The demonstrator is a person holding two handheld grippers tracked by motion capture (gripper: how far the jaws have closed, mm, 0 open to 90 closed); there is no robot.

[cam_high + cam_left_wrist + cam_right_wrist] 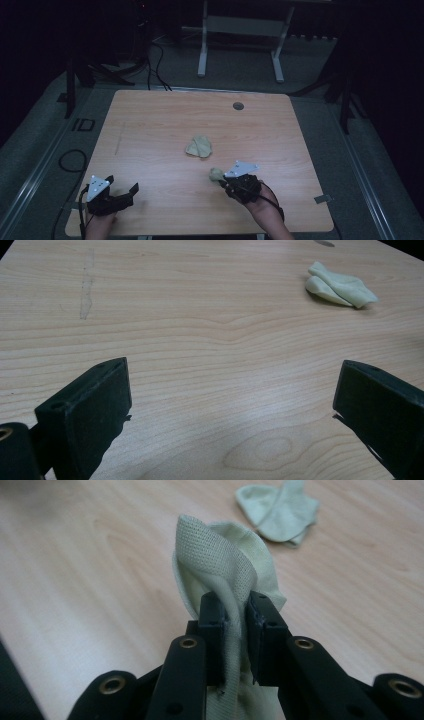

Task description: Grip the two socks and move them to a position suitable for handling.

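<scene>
Right gripper (236,617), lower centre of the right gripper view: two black, hard-edged jaws pinched close on a pale green sock (225,565). The fabric is a fine ribbed knit, soft and limp, folded into a rounded hood above the jaw tips, with more of it trailing down between them. In the high view this gripper (223,179) sits lower right of centre, a grey three-cornered plate on top, the sock (216,174) bunched at its tip just above the table (150,115).

Second sock (278,511), upper right of the right gripper view: same pale knit, lying flat and crumpled in a loose fold on the wood, well apart from the held one. In the high view it (199,146) lies near the middle of the table.

Left gripper (125,193), lower left of the high view: jaws spread wide, nothing between them. In the left gripper view its blocky matte jaws stand at either lower corner over bare wood, with the flat sock (340,285) at upper right.

Table: light wood-grain top, smooth, rounded corners, a small dark round hole (238,106) near the upper edge.
</scene>
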